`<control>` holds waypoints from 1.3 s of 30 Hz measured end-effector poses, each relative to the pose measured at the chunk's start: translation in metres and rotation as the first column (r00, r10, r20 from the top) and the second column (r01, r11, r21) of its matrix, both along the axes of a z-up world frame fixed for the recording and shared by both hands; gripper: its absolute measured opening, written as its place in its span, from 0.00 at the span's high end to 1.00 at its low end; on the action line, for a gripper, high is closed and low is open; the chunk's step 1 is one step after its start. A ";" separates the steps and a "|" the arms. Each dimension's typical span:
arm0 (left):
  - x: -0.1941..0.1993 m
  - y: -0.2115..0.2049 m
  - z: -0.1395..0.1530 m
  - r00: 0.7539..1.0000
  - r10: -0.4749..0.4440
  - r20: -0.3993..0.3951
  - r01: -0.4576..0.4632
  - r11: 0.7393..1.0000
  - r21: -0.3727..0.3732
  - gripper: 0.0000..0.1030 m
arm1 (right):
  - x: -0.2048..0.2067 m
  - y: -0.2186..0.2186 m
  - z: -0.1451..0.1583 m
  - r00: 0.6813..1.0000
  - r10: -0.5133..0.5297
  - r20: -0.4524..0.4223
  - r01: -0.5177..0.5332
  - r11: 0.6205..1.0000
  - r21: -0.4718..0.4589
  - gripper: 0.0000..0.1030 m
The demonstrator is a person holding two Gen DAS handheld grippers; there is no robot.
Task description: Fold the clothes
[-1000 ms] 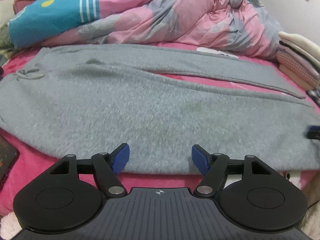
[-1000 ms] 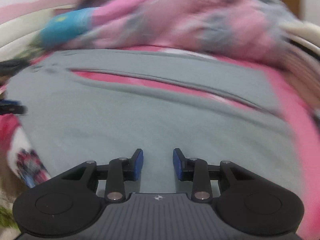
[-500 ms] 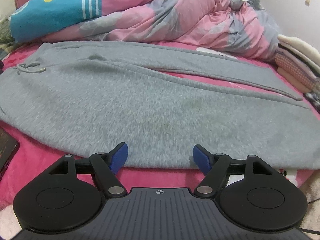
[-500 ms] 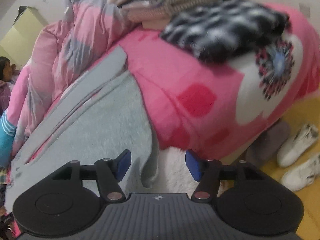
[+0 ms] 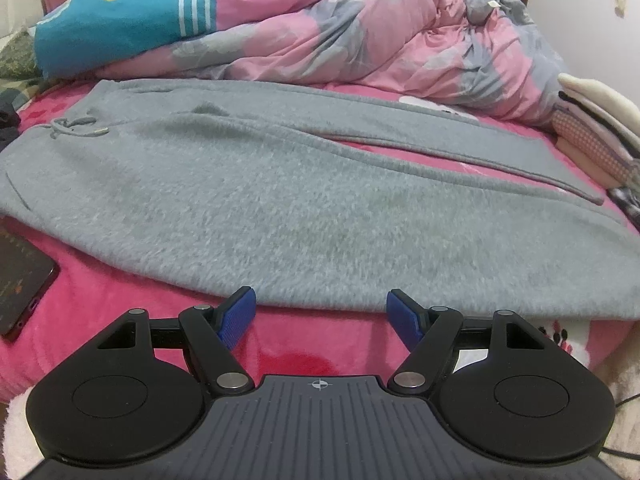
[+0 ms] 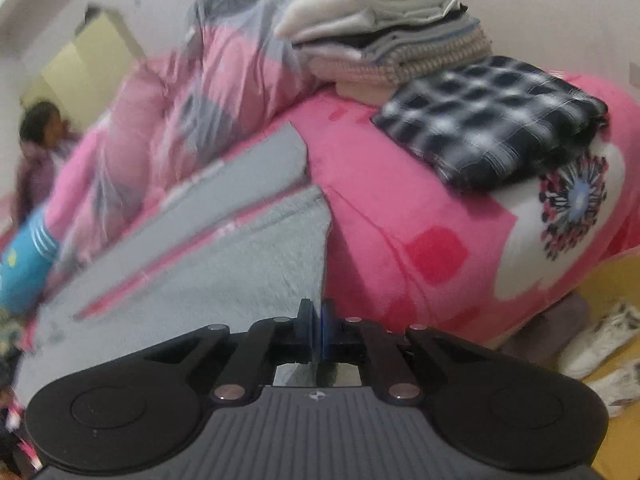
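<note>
Grey sweatpants (image 5: 280,200) lie spread flat on the pink bed (image 5: 120,308), left tongs wide, right tongs pinched shut at the cuff.

To the left of the left gripper (image 5: 320,308) a dark phone (image 5: 20,280) lies on the blanket; its jaws stand wide apart with nothing between them, just short of the trousers' near edge, and ahead of it the drawstring (image 5: 76,126) sits at the far left, a rumpled pink and grey quilt (image 5: 360,40) beyond. In the right wrist view the right gripper (image 6: 316,330) is closed, its pads together right at the corner of the near leg hem (image 6: 320,280); whether cloth is caught between them cannot be told. Ahead to its right lie a checked garment (image 6: 492,120) and folded stack (image 6: 384,40); shoes (image 6: 600,336) stand on the floor.
</note>
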State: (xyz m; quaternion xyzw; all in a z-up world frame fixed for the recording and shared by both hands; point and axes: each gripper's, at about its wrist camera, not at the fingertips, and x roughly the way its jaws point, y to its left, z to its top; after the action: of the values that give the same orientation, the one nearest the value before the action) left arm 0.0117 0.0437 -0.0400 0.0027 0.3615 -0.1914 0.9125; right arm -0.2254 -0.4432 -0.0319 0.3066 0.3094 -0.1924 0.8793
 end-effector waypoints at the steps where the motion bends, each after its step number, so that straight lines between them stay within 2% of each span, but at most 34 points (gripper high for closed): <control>1: 0.001 0.002 -0.001 1.000 0.004 -0.006 -0.004 1.000 0.000 0.30 | 0.004 -0.001 -0.007 0.999 0.001 -0.049 -0.001 1.000 -0.002 0.96; 3: 0.001 0.005 -0.003 1.000 0.015 -0.022 -0.015 1.000 -0.002 0.30 | 0.010 -0.003 -0.023 0.989 -0.021 -0.144 0.020 1.000 -0.010 0.96; 4: 0.000 0.007 -0.003 1.000 0.018 -0.022 -0.018 1.000 -0.005 0.30 | 0.012 -0.003 -0.026 0.979 -0.060 -0.194 0.051 0.997 -0.051 0.94; 7: -0.003 0.013 -0.001 1.000 0.024 -0.015 -0.024 1.000 -0.012 0.30 | 0.008 0.000 -0.020 0.958 -0.159 -0.238 0.120 0.978 -0.170 0.94; 9: -0.003 0.014 0.000 0.999 0.025 -0.022 -0.025 1.000 -0.016 0.30 | 0.006 0.010 -0.006 0.980 -0.117 -0.159 0.087 0.980 -0.180 0.93; 11: -0.003 0.014 0.001 0.999 0.011 -0.041 -0.013 0.999 -0.044 0.30 | 0.014 0.031 0.008 0.995 -0.022 -0.094 0.003 0.980 -0.198 0.89; 13: -0.007 0.009 0.004 0.999 -0.026 -0.043 0.022 0.996 -0.081 0.30 | 0.024 0.056 0.020 0.994 0.102 -0.049 -0.111 0.969 -0.220 0.85; 14: -0.010 0.005 0.005 0.998 -0.049 -0.033 0.045 0.995 -0.091 0.30 | 0.031 0.072 0.025 0.982 0.181 -0.046 -0.187 0.952 -0.241 0.80; 15: -0.014 -0.001 0.005 0.997 -0.074 -0.021 0.072 0.994 -0.083 0.30 | 0.039 0.090 0.028 0.961 0.269 -0.061 -0.275 0.922 -0.274 0.77; 16: -0.019 -0.008 0.005 0.995 -0.100 -0.008 0.099 0.993 -0.068 0.30 | 0.046 0.110 0.029 0.929 0.358 -0.096 -0.369 0.873 -0.319 0.68; 17: -0.023 -0.014 0.005 0.992 -0.126 0.005 0.126 0.991 -0.052 0.30 | 0.051 0.131 0.027 0.891 0.430 -0.144 -0.452 0.809 -0.376 0.62; 19: -0.030 -0.026 0.003 0.985 -0.172 0.023 0.173 0.985 -0.017 0.30 | 0.062 0.173 0.020 0.807 0.541 -0.238 -0.583 0.663 -0.470 0.62; 20: -0.033 -0.031 0.001 0.982 -0.189 0.026 0.189 0.982 0.002 0.30 | 0.068 0.188 0.018 0.779 0.569 -0.263 -0.617 0.621 -0.483 0.62; 22: -0.037 -0.037 -0.001 0.977 -0.212 0.028 0.211 0.977 0.029 0.30 | 0.081 0.207 0.012 0.745 0.609 -0.270 -0.651 0.577 -0.493 0.62; 26: -0.041 -0.033 0.000 0.978 -0.207 0.035 0.205 0.977 0.053 0.30 | 0.109 0.215 0.007 0.762 0.626 -0.166 -0.621 0.635 -0.459 0.62; 28: -0.042 -0.023 0.001 0.984 -0.174 0.040 0.172 0.984 0.053 0.30 | 0.120 0.209 -0.005 0.761 0.629 -0.161 -0.632 0.662 -0.402 0.62; 29: -0.042 -0.017 0.001 0.988 -0.150 0.040 0.147 0.988 0.052 0.30 | 0.120 0.210 -0.010 0.758 0.628 -0.176 -0.639 0.660 -0.396 0.62; 30: -0.043 -0.010 0.001 0.992 -0.123 0.039 0.121 0.991 0.051 0.30 | 0.120 0.212 -0.014 0.753 0.629 -0.192 -0.647 0.655 -0.390 0.62; 35: -0.036 0.025 0.001 0.999 0.011 0.043 -0.013 0.999 0.035 0.32 | 0.095 0.226 0.000 0.609 0.739 -0.289 -0.789 0.526 -0.318 0.63; 36: -0.034 0.028 0.002 0.998 0.030 0.050 -0.032 0.999 0.031 0.32 | 0.097 0.230 0.006 0.599 0.751 -0.277 -0.794 0.514 -0.324 0.63; 39: -0.027 0.036 0.005 0.994 0.081 0.074 -0.083 0.996 0.019 0.35 | 0.124 0.251 0.024 0.619 0.761 -0.192 -0.752 0.506 -0.422 0.63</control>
State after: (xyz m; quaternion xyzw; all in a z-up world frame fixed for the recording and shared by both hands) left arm -0.0150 0.0800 -0.0349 0.0049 0.3299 -0.1495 0.9321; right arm -0.1016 -0.1918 -0.0081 -0.0769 0.3482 0.1456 0.9228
